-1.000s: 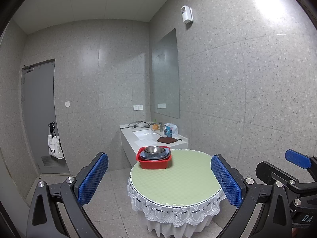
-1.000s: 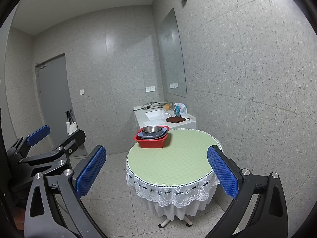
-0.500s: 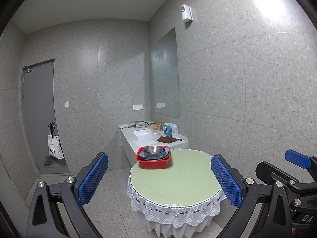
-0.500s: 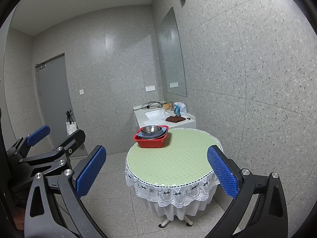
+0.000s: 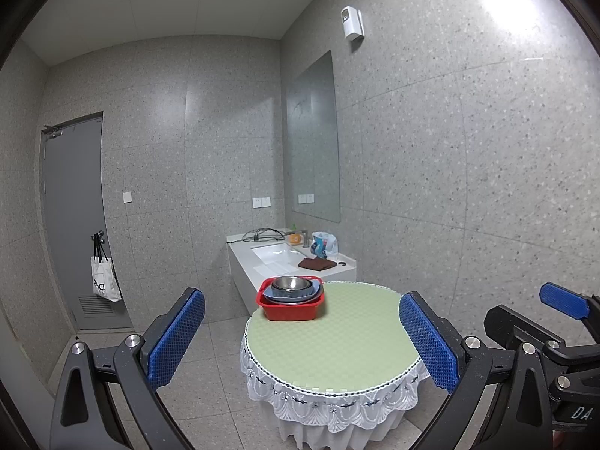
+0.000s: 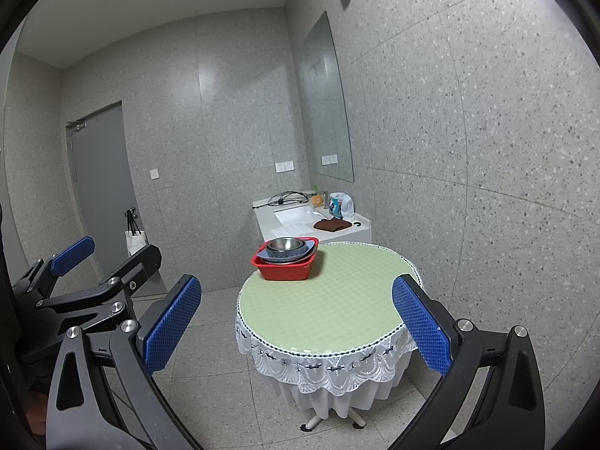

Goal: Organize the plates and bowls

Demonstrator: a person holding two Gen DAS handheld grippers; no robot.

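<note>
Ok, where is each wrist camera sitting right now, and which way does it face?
Left wrist: on the open left gripper, facing the round green-topped table; the right gripper shows at right.
Right wrist: on the open right gripper, a little higher, facing the table; the left gripper shows at left.
Shared: the red plastic basin of stacked bowls, white sink counter, grey door.

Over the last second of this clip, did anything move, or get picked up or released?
Almost nothing. Both views creep very slightly toward the round table; nothing was taken or let go. The left tool and right tool remain open and empty, and the stacked bowls sit unmoved in the red basin at the table's far edge.
</note>
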